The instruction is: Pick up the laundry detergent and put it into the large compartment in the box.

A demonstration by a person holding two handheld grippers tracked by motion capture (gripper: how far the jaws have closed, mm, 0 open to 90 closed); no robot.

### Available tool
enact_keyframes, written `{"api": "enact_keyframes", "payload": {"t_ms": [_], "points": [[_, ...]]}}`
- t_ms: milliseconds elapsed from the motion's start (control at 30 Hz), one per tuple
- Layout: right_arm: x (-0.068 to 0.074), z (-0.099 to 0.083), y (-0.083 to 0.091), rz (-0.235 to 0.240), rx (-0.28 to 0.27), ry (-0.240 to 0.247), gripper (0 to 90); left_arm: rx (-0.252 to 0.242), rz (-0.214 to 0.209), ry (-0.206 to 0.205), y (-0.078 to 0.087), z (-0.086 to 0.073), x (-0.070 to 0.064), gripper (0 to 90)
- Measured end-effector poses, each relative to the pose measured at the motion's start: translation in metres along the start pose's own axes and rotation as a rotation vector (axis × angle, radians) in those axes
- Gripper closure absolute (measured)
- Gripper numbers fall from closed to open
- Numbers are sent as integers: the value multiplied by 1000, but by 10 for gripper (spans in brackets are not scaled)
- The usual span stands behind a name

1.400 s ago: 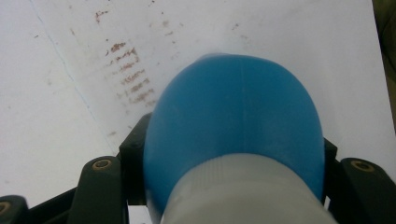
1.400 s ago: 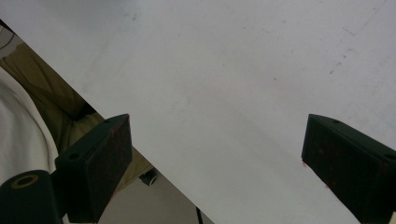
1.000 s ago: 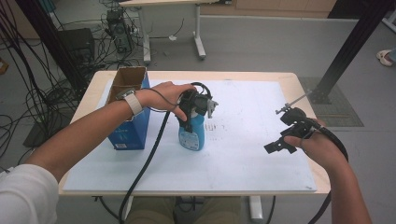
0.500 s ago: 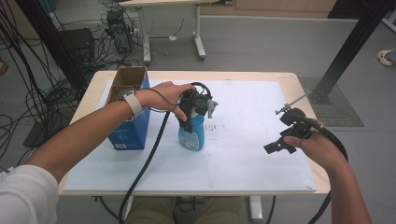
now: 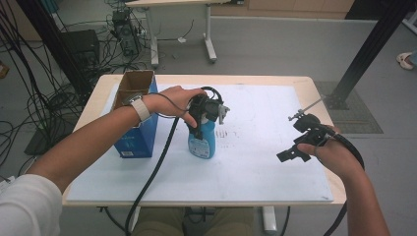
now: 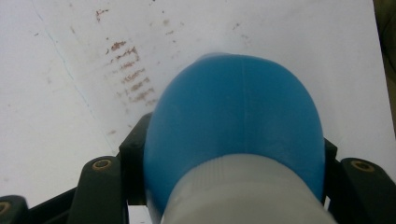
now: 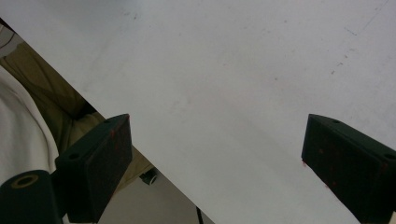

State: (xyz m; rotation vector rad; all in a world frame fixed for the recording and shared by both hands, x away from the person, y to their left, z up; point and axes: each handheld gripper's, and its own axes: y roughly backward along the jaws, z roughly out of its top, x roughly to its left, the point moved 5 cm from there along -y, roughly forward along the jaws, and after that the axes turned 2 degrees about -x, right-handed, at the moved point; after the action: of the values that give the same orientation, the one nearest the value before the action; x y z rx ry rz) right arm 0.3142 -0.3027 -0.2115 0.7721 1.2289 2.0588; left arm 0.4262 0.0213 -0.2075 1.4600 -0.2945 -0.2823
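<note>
The tabletop (image 5: 275, 182), covered by a white sheet, is carrying everything here. A blue cardboard box (image 5: 133, 123) with its top flaps open is standing near the tabletop's left edge. Just to its right, the blue bottle (image 5: 202, 140) is standing upright on the white sheet, label facing the person. The left gripper (image 5: 206, 109) is coming down on the bottle from above, its jaws pressing against both sides of the bottle's blue shoulder (image 6: 238, 121) just below the white cap. The right gripper (image 5: 301, 142) is hovering well apart over the right side of the sheet, its jaws (image 7: 210, 154) spread wide with nothing between them.
</note>
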Motion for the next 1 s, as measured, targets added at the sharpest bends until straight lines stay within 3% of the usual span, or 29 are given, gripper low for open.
{"api": "enact_keyframes", "payload": {"t_ms": [1000], "points": [[-1, -2, -6, 5, 2, -1, 88, 3, -3, 10, 0, 1, 1, 379]]}}
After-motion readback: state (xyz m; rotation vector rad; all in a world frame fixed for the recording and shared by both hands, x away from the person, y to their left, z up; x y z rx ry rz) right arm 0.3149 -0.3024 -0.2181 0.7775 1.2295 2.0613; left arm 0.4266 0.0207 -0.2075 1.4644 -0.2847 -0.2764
